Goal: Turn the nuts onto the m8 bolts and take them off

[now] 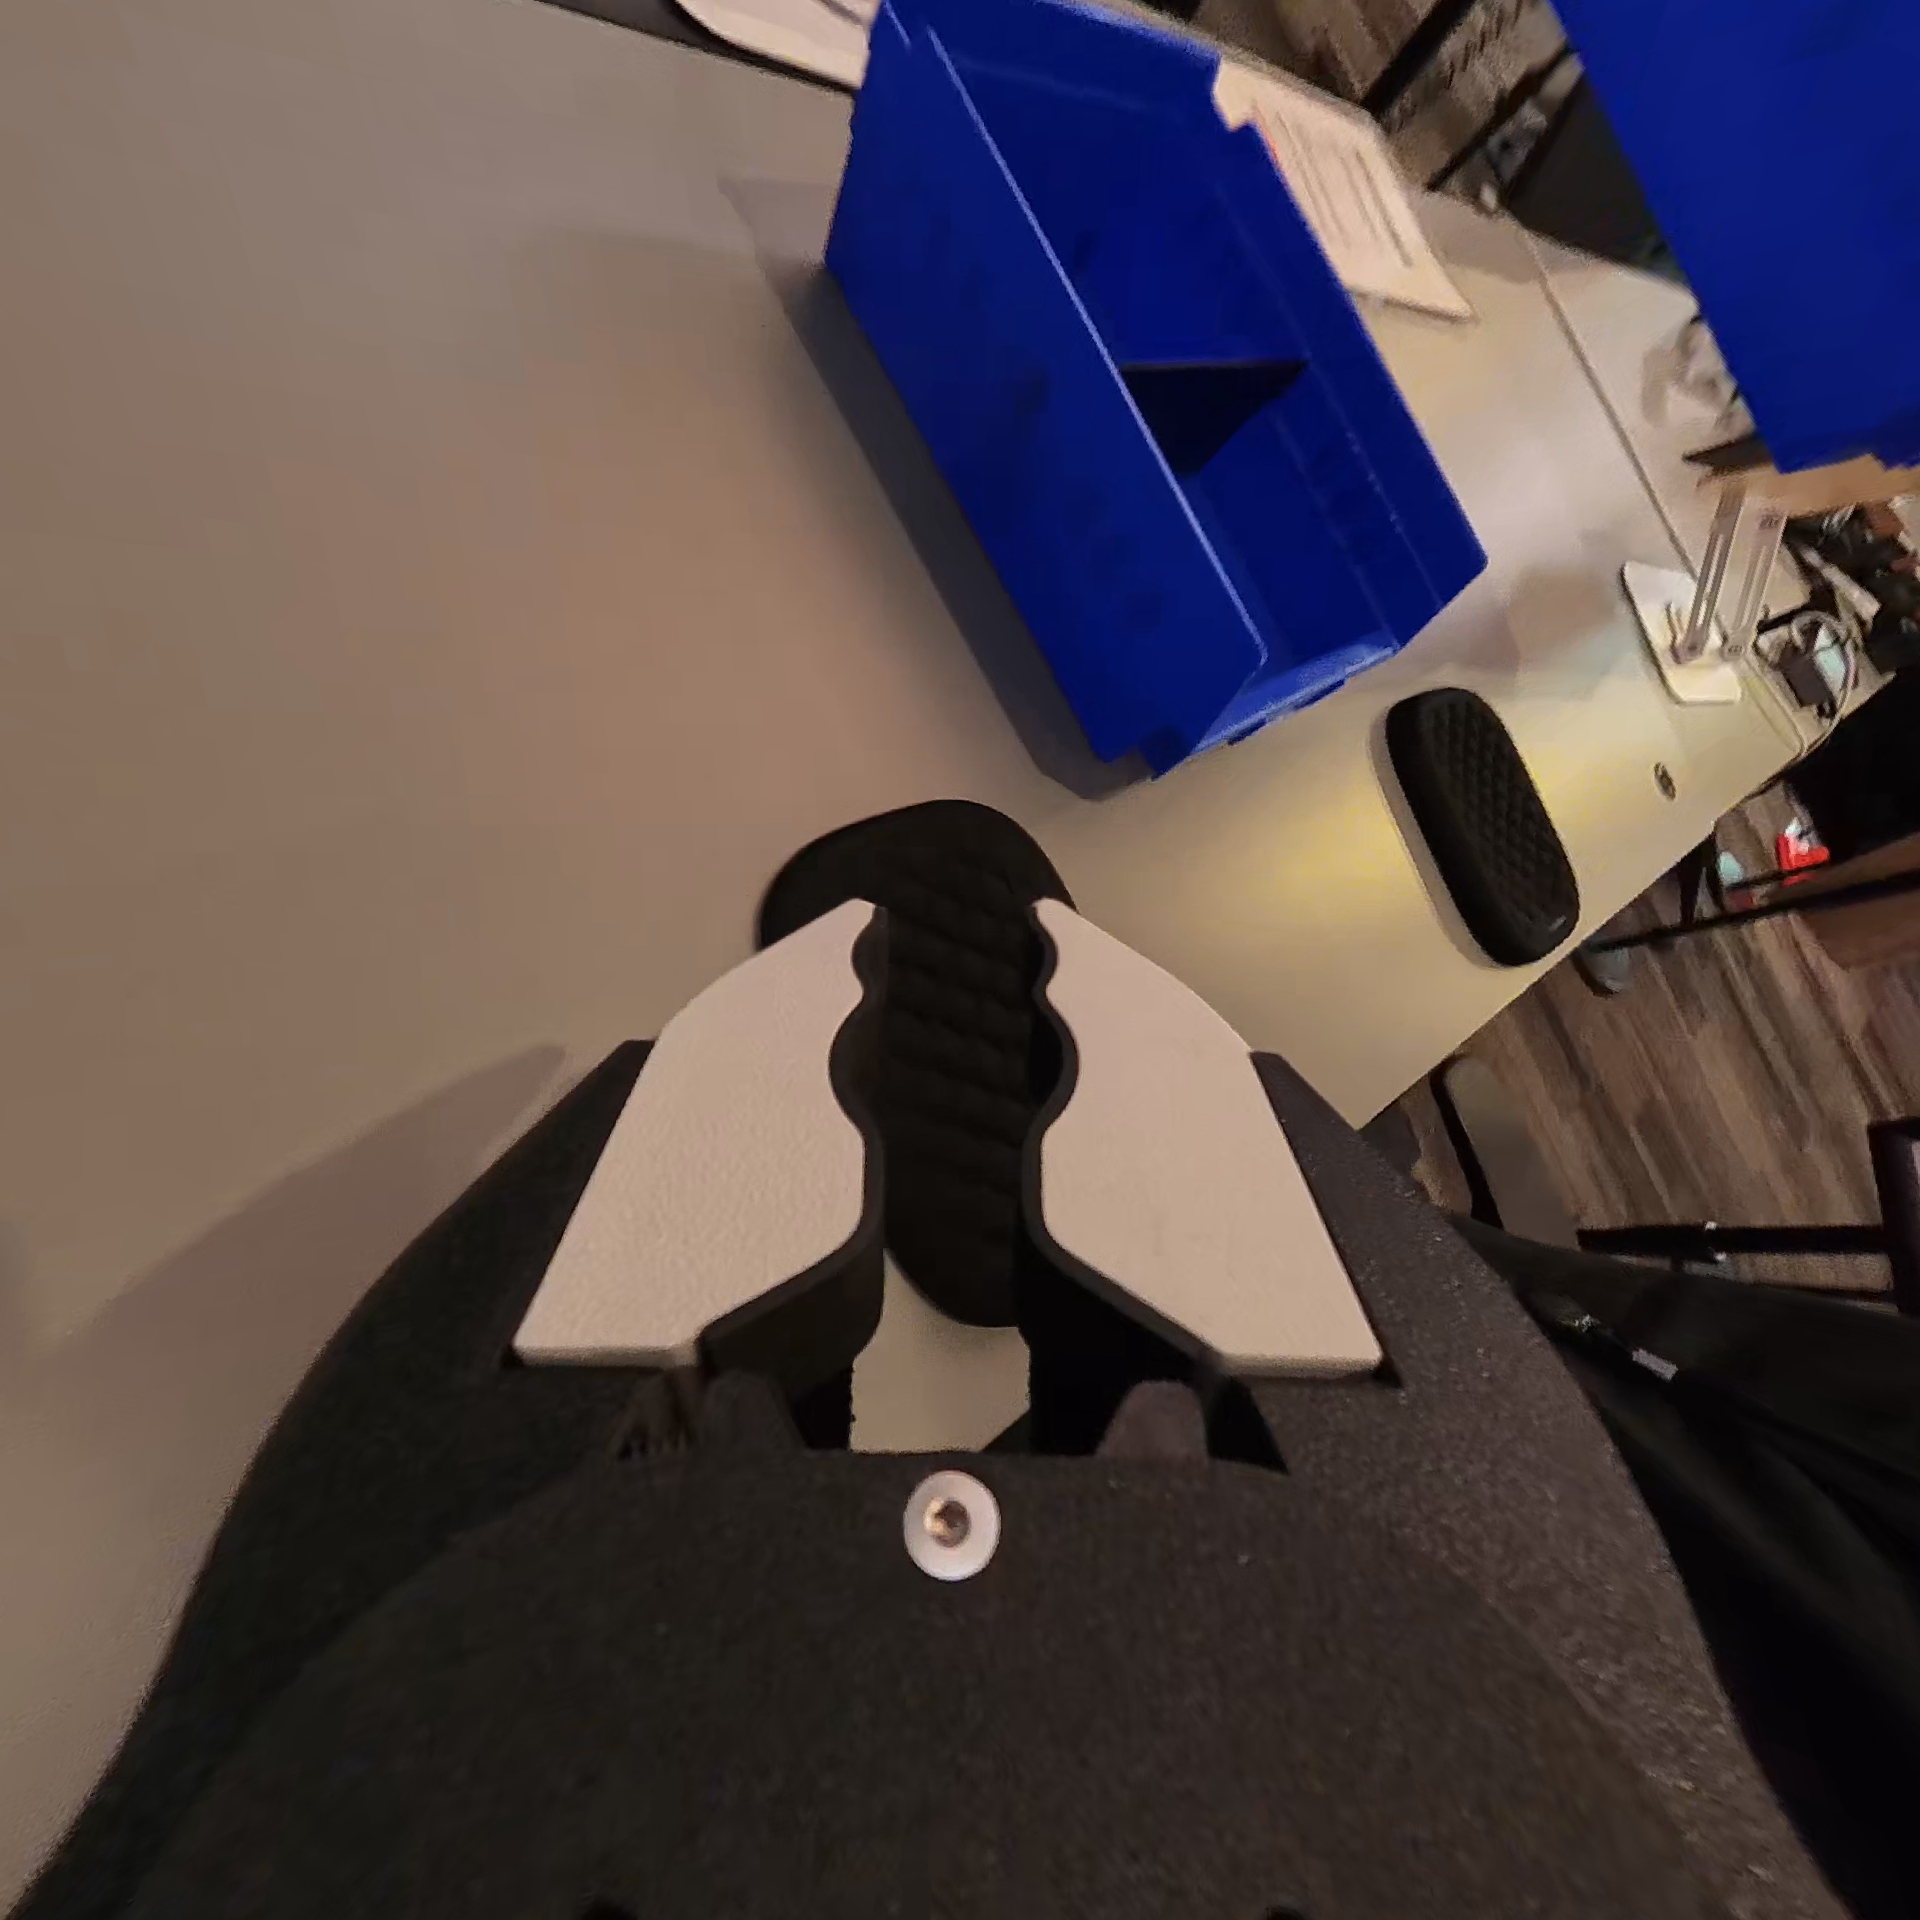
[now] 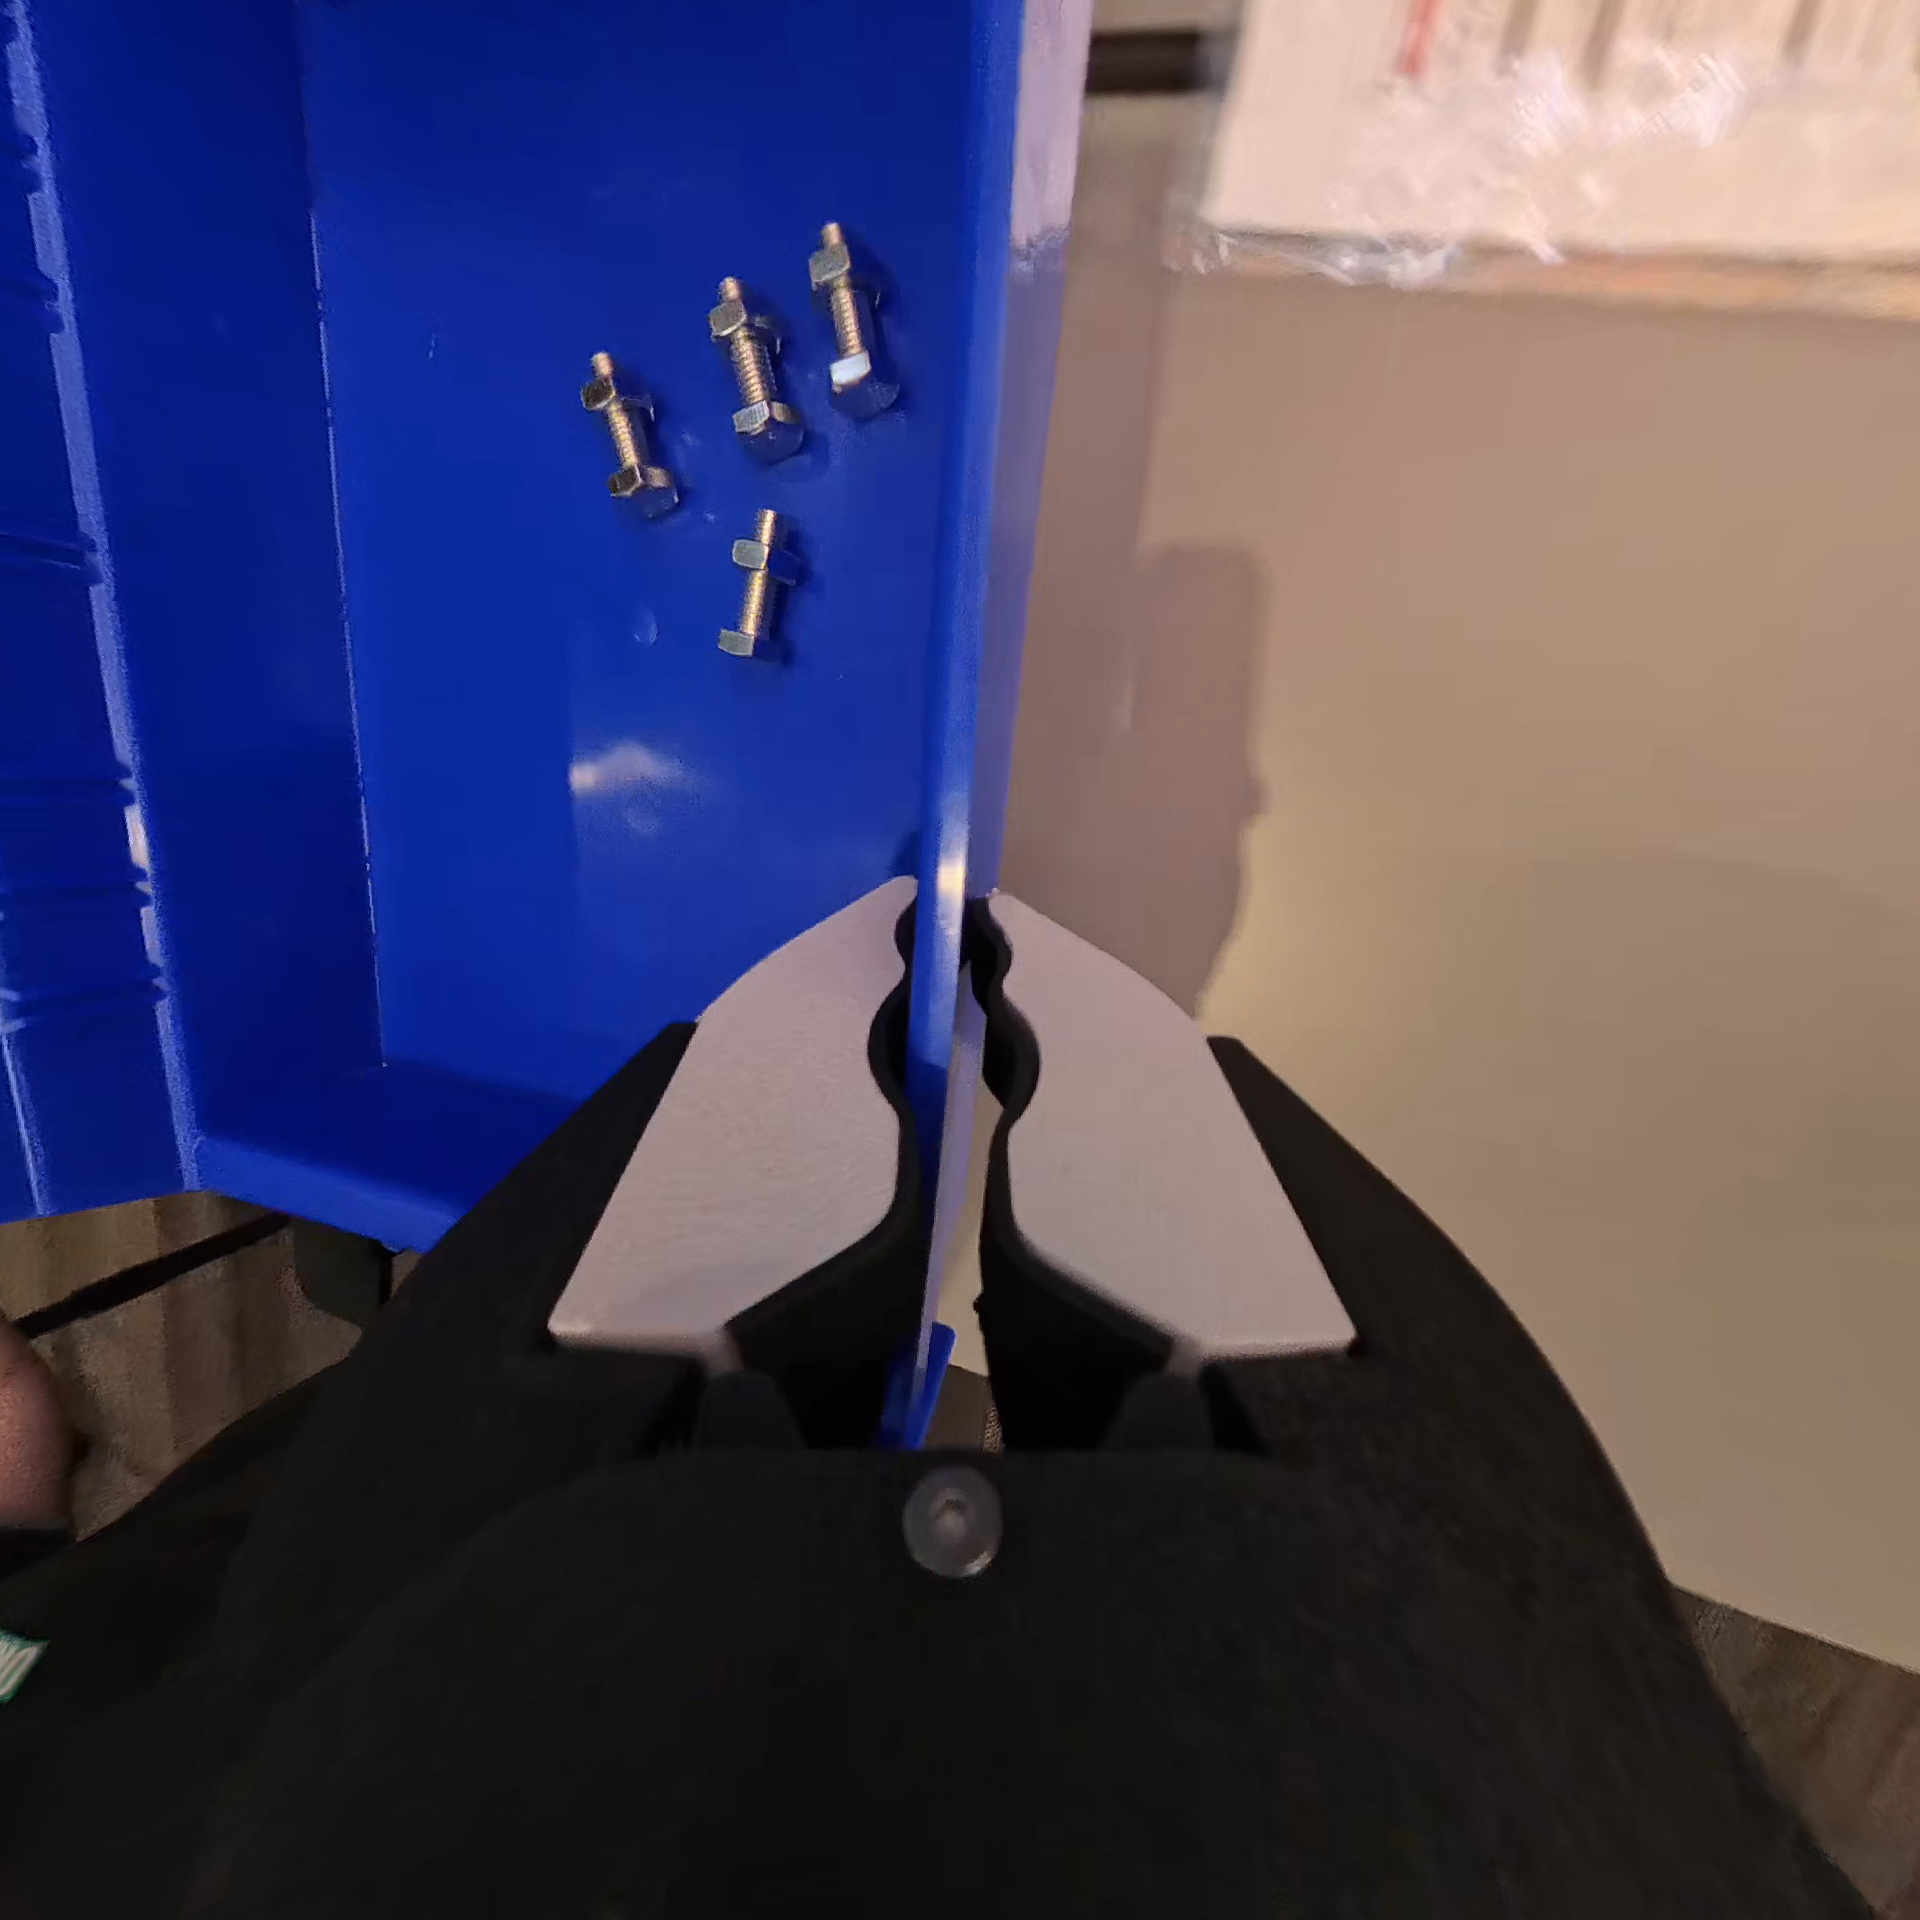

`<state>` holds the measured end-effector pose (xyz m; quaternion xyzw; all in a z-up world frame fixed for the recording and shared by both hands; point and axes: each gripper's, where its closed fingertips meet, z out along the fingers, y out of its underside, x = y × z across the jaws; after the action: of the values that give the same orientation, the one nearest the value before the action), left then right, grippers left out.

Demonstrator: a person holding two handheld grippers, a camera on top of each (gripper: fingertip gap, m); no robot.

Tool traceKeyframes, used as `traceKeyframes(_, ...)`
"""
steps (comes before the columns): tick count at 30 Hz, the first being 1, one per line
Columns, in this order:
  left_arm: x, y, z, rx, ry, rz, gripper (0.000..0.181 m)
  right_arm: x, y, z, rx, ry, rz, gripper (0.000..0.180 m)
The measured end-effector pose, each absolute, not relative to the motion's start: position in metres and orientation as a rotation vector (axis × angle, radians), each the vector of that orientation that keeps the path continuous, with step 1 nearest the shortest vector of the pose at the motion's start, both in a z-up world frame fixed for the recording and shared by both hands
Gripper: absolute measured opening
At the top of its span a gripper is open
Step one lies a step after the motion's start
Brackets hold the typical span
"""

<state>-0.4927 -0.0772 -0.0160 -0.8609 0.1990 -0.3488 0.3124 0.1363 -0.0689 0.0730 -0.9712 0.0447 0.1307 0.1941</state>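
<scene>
The left gripper [image 1: 951, 935] hangs low over the pale grey surface [image 1: 364, 520]. Its jaws stand a little apart with nothing of the task between them; the dark ribbed shape seen through the gap looks like a pad lying on the surface beneath, though whether the jaws touch it I cannot tell. My guess is this gripper is simply waiting until a bolt is brought within reach. Its fingers are smooth off-white plates with wavy black rubber edges, set in a grainy black body.

To the right of it stands an empty blue bin [image 1: 1143, 395], hard glossy plastic with straight walls and a cut-down front. Farther right lies a black oval pad [image 1: 1481, 826] with a diamond tread, near the surface's edge.

In the right wrist view, four bolts [image 2: 748, 353] lie loose on the floor of a second blue bin [image 2: 468, 831], each a short threaded steel shank with a hex head and a nut already turned on. They lie close together, near the right wall. The right gripper [image 2: 951, 914] has its jaws clamped on that thin wall, one finger inside and one outside. Judging by the grip, the bin is being carried or tilted by its wall, probably to bring the bolts where they can be picked up.
</scene>
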Motion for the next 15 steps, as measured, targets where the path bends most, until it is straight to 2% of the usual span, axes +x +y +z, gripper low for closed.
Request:
traceKeyframes(7,-0.543,-0.082,0.001,-2.217,0.396,-0.811,0.027,-0.046,0.015,0.115,-2.663,-0.181,0.44,0.007)
traceKeyframes(15,-0.583,-0.098,0.017,-2.158,0.333,-0.671,0.032,-0.246,0.073,0.072,-2.667,-0.426,0.628,0.006)
